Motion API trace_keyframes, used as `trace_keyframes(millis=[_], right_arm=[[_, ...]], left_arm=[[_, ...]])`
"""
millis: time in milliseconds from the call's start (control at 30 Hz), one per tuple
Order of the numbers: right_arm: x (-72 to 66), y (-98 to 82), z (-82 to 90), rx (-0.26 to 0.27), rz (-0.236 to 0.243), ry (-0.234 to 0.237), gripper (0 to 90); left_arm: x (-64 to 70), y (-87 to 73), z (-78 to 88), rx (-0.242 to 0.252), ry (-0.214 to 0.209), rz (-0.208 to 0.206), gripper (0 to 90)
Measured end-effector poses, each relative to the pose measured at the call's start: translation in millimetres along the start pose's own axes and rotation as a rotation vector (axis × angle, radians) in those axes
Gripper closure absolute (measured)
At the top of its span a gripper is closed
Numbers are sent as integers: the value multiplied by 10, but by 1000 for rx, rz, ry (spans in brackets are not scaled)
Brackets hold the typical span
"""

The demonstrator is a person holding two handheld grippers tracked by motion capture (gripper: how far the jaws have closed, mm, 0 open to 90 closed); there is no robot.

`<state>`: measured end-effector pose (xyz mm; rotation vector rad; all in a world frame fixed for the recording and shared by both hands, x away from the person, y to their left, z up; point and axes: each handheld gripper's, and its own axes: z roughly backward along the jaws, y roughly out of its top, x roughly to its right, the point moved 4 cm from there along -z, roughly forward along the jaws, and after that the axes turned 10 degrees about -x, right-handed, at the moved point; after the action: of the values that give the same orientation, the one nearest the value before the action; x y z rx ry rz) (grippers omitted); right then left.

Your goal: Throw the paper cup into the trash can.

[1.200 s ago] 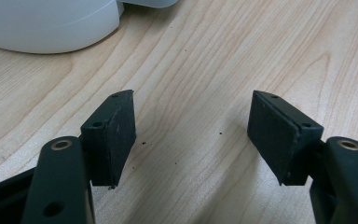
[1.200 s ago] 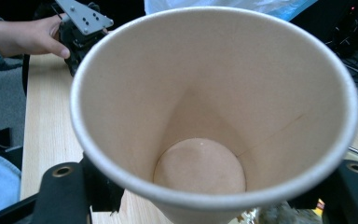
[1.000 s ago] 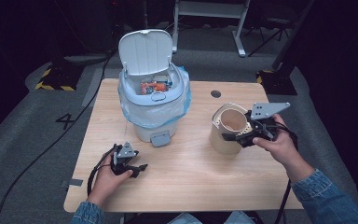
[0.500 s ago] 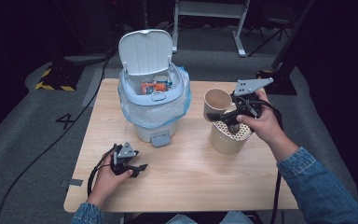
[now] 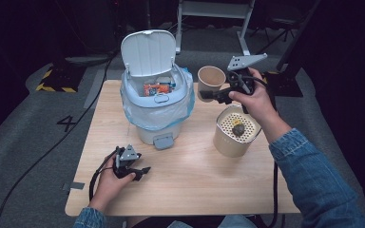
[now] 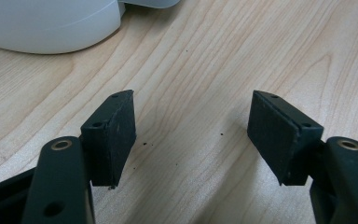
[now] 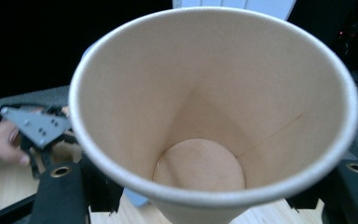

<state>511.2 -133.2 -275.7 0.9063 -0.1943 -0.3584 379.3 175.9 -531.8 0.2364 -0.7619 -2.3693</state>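
My right gripper is shut on a brown paper cup and holds it in the air just right of the white lidded bin. In the right gripper view the cup is upright and empty, with a jaw on either side of its lower wall. The bin's lid stands open, and orange wrappers lie inside its pale blue liner. My left gripper rests on the table in front of the bin, open, with bare wood between its pads.
A beige canister with a perforated insert stands on the wooden table under my right forearm, with a small dark lump on the insert. The bin's base lies just beyond my left gripper. The floor around is dark.
My right gripper has lifted the paper cup out of the beige canister and carried it up and leftward to beside the bin. The left hand has not moved.
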Motion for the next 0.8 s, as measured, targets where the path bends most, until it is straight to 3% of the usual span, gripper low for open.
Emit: trace_keyframes(millis=[300,800], right_arm=[[119,299,-130,58,-43,-36,299],[118,634,-515,125,-53,-56,297]], left_arm=[[-8,24,-16,1,4,7,326],[-10,27,-17,3,8,6,325]])
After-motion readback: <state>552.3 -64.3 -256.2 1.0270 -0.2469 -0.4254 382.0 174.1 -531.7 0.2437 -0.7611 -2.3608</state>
